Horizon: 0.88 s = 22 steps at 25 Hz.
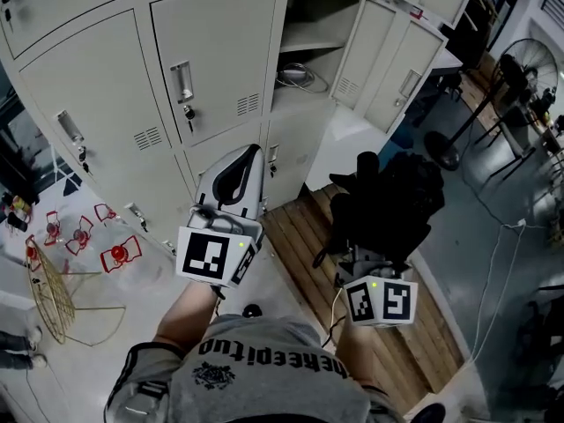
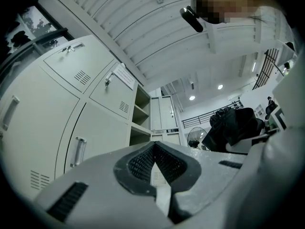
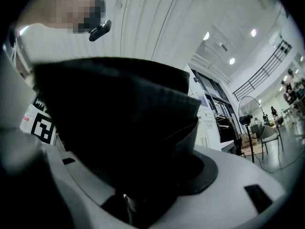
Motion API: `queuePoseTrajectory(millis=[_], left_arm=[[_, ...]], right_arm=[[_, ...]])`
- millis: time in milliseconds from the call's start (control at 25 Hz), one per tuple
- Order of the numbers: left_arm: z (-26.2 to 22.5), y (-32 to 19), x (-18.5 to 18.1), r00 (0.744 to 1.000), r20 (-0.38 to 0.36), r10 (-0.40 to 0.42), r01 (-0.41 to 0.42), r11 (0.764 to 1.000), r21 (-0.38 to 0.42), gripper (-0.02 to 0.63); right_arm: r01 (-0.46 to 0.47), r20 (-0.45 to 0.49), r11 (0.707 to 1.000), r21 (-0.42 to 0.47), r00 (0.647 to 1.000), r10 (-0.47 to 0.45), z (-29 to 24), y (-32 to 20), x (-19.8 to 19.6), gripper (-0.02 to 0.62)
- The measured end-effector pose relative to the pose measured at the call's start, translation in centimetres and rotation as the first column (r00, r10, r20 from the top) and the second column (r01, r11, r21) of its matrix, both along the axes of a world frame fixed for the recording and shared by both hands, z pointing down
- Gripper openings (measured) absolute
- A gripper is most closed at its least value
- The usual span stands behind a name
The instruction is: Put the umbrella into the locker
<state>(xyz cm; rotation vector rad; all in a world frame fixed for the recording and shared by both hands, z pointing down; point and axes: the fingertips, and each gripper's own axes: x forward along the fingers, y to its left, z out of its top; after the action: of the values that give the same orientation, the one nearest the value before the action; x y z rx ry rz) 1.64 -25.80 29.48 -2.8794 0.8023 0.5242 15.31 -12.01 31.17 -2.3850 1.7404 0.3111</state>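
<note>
Several pale metal lockers (image 1: pixel 106 86) filled the upper left of the head view, most of their doors shut. One compartment (image 1: pixel 319 25) near the top middle stood open, showing a shelf and a loose coil of cable (image 1: pixel 300 76) below it. Beneath the lockers a strip of wooden planks (image 1: pixel 295 236) ran across the floor, with grey floor to its right. The person's grey shirt (image 1: pixel 264 377) took up the bottom edge, both forearms reaching forward. A standing fan (image 1: pixel 529 64) was well off to the right.

The umbrella (image 1: pixel 392 201), black and folded into a bulky bundle, was outside the locker. It sat in front of the person's right side, over the planks, lower in the view than the open compartment and clearly apart from it. The right gripper (image 1: pixel 372 263) had it clamped: its jaws stood wide around the dark fabric, which filled most of the right gripper view.

The left gripper (image 1: pixel 247 161) was raised toward the shut doors beside the open compartment. Its fingers (image 2: pixel 136 163) met at the tips with only a narrow slit behind them, and nothing was between them.

On the floor at the left lay a wire basket (image 1: pixel 53 298) and a few small red wire pieces (image 1: pixel 119 254).
</note>
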Motion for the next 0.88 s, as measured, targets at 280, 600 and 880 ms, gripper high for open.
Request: queuePoseTrajectory(millis=[280, 600, 880], left_arm=[[1.2, -2.5, 0.3, 1.0, -0.002, 0.016, -0.016, 1.0, -0.026, 0.005], [2.3, -4.4, 1.9, 0.998, 0.001, 0.06, -0.06, 0.995, -0.078, 0.005], [2.9, -7.9, 3.1, 0.999, 0.025, 0.034, -0.033, 0.997, -0.063, 0.005]], right_arm=[[-0.012, 0.002, 1.0, -0.027, 1.0, 0.012, 0.7, -2.2, -0.1, 0.272], [-0.013, 0.015, 0.999, -0.052, 1.0, 0.014, 1.2, -4.1, 1.0, 0.272], [-0.005, 0.013, 0.999, -0.049, 1.0, 0.006, 0.8, -8.2, 2.8, 0.272]])
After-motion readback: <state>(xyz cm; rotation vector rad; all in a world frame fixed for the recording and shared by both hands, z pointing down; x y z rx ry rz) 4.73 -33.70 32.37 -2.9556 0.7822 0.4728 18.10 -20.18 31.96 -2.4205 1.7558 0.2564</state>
